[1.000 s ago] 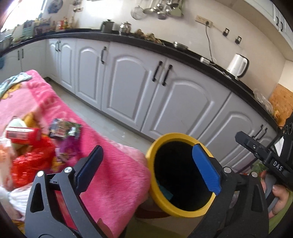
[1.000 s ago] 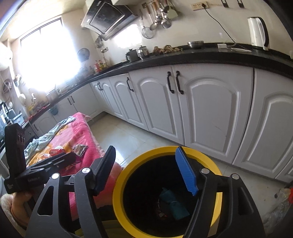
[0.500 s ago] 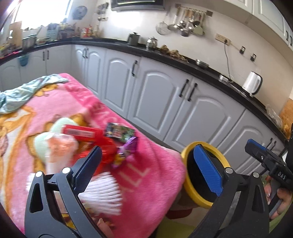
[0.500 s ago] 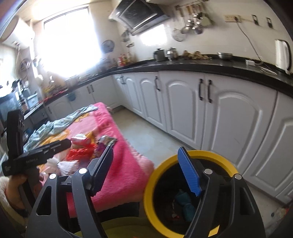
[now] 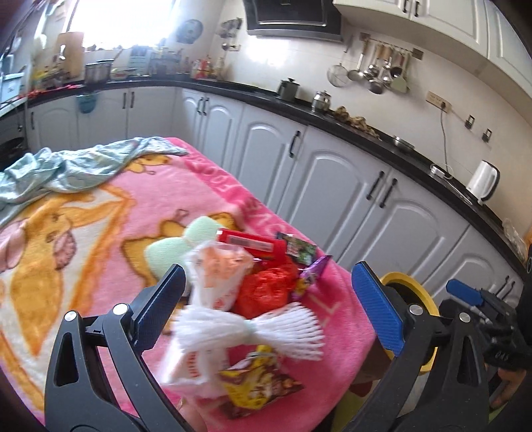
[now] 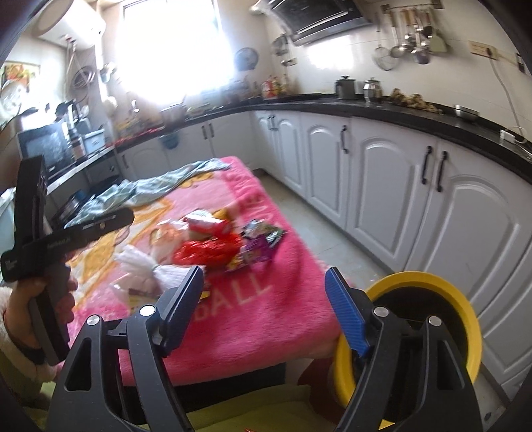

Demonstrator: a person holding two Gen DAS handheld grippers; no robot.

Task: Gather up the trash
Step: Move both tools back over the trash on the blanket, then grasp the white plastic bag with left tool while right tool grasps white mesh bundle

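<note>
Home kitchen: white arched-door cabinets (image 6: pixel 382 172) under black counter (image 5: pixel 359 129); range hood (image 5: pixel 292 16) above; ladles and strainer (image 5: pixel 375 73) hung on wall rail; white electric kettle (image 5: pixel 483 181) at counter's right end; pots (image 6: pixel 357 88); microwave (image 6: pixel 43 149) on left.

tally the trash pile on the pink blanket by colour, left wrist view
White, 2: foam net, plastic bag
Red, 2: box, crumpled wrapper
Green, 1: foam piece
Purple, 1: wrapper
Dark, 1: packet
Yellow, 1: snack packet
Total: 8

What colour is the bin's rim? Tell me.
Yellow, with a dark inside. The bin shows best in the right wrist view, beside the pink blanket.
</note>
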